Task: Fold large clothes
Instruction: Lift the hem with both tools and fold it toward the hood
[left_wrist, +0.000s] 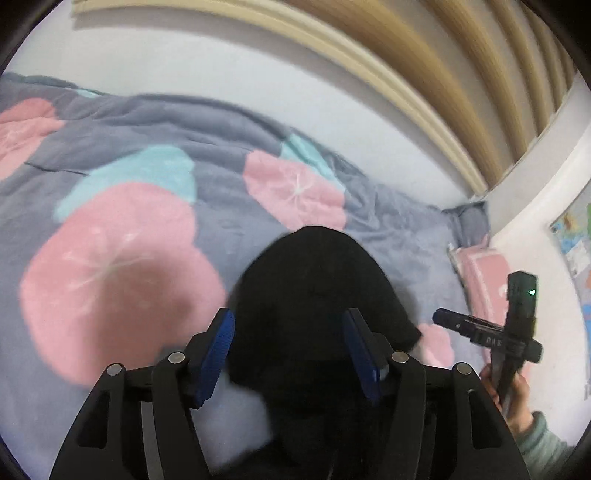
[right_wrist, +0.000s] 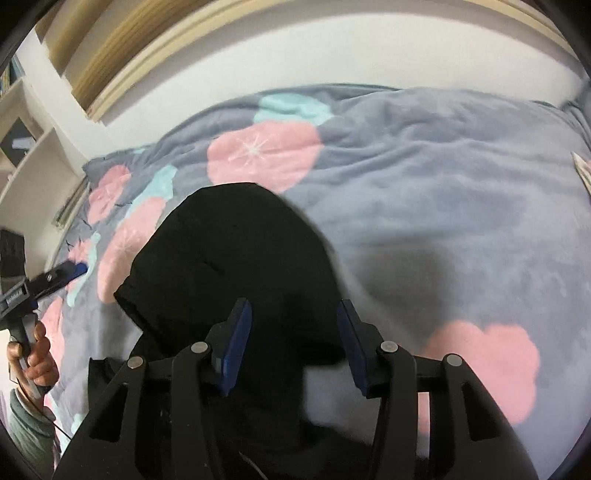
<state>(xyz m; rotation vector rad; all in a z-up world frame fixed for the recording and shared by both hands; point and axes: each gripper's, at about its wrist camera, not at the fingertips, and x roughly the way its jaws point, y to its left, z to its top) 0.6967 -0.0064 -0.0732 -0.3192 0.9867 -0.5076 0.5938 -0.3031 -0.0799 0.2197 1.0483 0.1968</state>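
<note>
A black garment (left_wrist: 314, 295) lies bunched on a grey bedspread with pink and teal flowers (left_wrist: 110, 221). It also shows in the right wrist view (right_wrist: 236, 258). My left gripper (left_wrist: 290, 347) is open above the garment's near part, its blue pads (left_wrist: 218, 354) apart and holding nothing. My right gripper (right_wrist: 293, 341) is open too, blue pads (right_wrist: 236, 347) spread over the garment. Each gripper shows in the other's view: the right one (left_wrist: 443, 317) at the right, the left one (right_wrist: 74, 271) at the left, both hand-held.
A white wall (left_wrist: 221, 66) and a wooden bed frame (left_wrist: 424, 74) run behind the bed. A pink pillow (left_wrist: 480, 273) lies at the bed's right end. White shelves (right_wrist: 33, 155) stand at the left of the right wrist view.
</note>
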